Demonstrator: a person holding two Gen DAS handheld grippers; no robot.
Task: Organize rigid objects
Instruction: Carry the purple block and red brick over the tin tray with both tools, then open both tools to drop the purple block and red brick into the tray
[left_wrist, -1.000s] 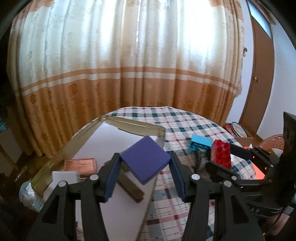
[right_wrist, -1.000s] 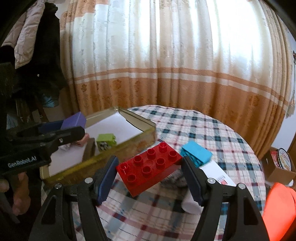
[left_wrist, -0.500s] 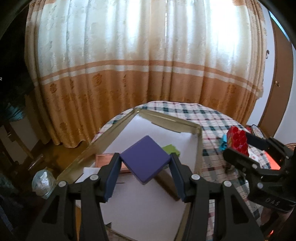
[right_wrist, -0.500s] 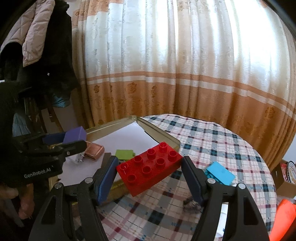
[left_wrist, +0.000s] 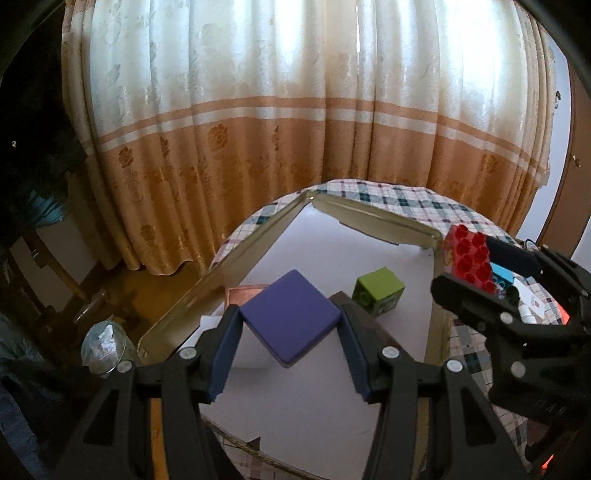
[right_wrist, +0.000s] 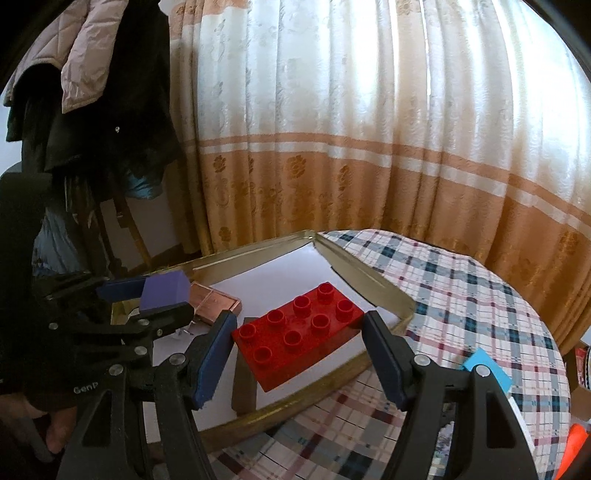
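My left gripper (left_wrist: 290, 325) is shut on a flat purple block (left_wrist: 290, 317), held corner-on above the gold-rimmed tray (left_wrist: 369, 216) with its white floor. My right gripper (right_wrist: 299, 339) is shut on a red studded brick (right_wrist: 299, 336), which hangs over the tray's near right rim (right_wrist: 295, 400). In the left wrist view the right gripper (left_wrist: 476, 273) and the red brick (left_wrist: 467, 254) sit at the tray's right side. The right wrist view shows the left gripper (right_wrist: 155, 295) with the purple block (right_wrist: 166, 291) at the left.
Inside the tray lie a green cube (left_wrist: 378, 291), a copper-coloured flat box (right_wrist: 212, 301), a dark brown bar (right_wrist: 243, 384) and a white piece (left_wrist: 210, 323). A blue brick (right_wrist: 487, 369) lies on the checked tablecloth (right_wrist: 461, 302). Curtains hang behind; a plastic-lined bin (left_wrist: 103, 339) stands beside the table.
Both grippers have swung left with their blocks. The purple block now hangs over the tray's middle, and the red brick has come from over the tablecloth to above the tray's rim.
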